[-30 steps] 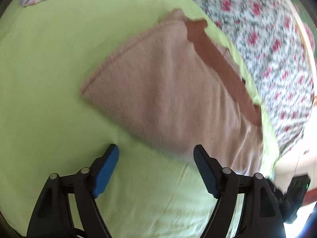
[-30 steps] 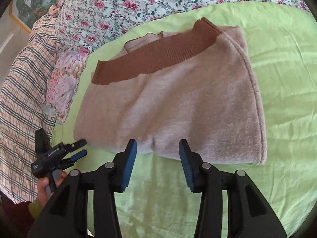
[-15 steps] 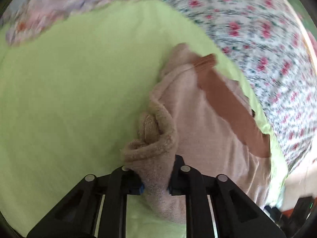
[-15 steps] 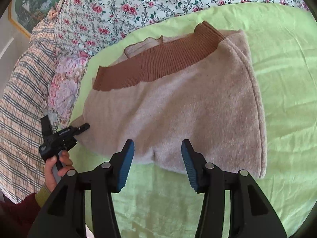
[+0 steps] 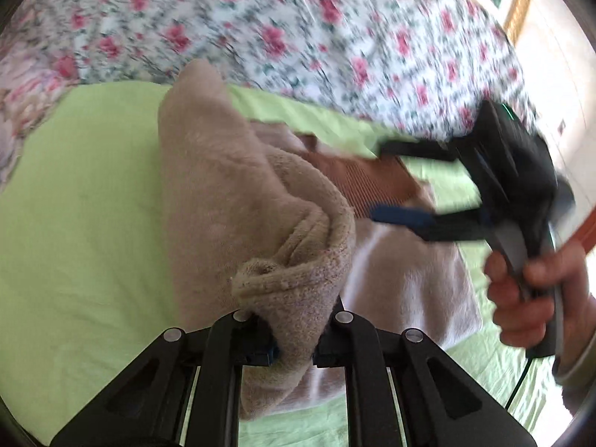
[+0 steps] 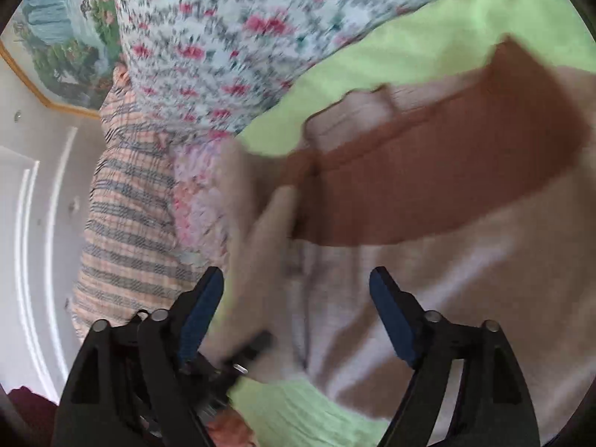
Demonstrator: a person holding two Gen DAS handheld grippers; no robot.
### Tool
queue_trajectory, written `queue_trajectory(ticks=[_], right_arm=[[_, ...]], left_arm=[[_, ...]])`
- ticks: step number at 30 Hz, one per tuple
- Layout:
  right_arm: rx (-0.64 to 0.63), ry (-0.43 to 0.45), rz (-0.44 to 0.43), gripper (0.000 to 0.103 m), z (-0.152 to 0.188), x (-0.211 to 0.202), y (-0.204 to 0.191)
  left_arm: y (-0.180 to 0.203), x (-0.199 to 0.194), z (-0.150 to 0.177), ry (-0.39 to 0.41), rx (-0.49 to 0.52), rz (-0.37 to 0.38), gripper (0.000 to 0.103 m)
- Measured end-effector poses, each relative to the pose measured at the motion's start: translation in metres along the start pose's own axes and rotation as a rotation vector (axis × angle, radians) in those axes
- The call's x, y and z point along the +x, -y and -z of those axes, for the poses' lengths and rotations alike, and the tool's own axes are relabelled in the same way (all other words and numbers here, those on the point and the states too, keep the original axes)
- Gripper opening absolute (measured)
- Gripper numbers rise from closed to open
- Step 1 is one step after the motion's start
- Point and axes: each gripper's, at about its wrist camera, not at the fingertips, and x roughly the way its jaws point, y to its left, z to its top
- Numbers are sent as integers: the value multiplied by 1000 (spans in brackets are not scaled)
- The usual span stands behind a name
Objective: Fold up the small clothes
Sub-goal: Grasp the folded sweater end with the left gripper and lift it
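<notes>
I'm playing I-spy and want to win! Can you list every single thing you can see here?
Sweater: one, beige with brown band, on the sheet, one edge lifted.
Sheet: one, lime green, under the sweater.
Floral cloth: one, white with red flowers, behind the sheet.
Checked cloth: one, pink and grey, beside the floral cloth.
Painting: one, green and blue, on the wall.
Left gripper: black, shut on the sweater.
Right gripper: black, jaws opening above the sweater.
Hand: one, holding the right gripper.

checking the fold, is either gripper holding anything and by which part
The left gripper pinches the beige garment by a bunched edge. The right gripper is opening and holds nothing.
</notes>
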Motion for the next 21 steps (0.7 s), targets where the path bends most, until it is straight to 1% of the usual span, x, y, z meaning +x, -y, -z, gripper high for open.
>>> queue_trajectory(ticks=[2,4,5,7,8,9,10,11,14,16,21], right_arm=[[-16,-38,33,85,-9,25,-2],[-41,-58,28,85,-20,49,-8],[-59,-52,31,84,-25,58,-14],[-118,-29,59,62,-35,69,-27],[-146,-20,99,37,-40,72,-34],[-164,-15,134,20,-43,71,-41],[-177,-6,152,20,-45,68,-45],[-204,16,172,20,-43,58,-49],[-255,83,205,18,-33,15,-46],[-249,122,243,18,-24,-22,-29],[-196,173,337,18,-9,-85,19]], left_arm=[[1,4,2,-16,-3,22,11],[1,5,2,-23,7,22,11],[2,5,2,-25,12,21,11],[1,4,2,-34,20,21,11],[2,3,1,-32,26,16,11],[3,2,1,-29,30,10,11],[4,0,-1,-25,37,9,11],[5,-3,-4,-20,39,23,11],[20,-8,-10,-19,50,99,11],[37,-5,-9,-31,74,133,11],[91,22,-2,-87,132,216,11]])
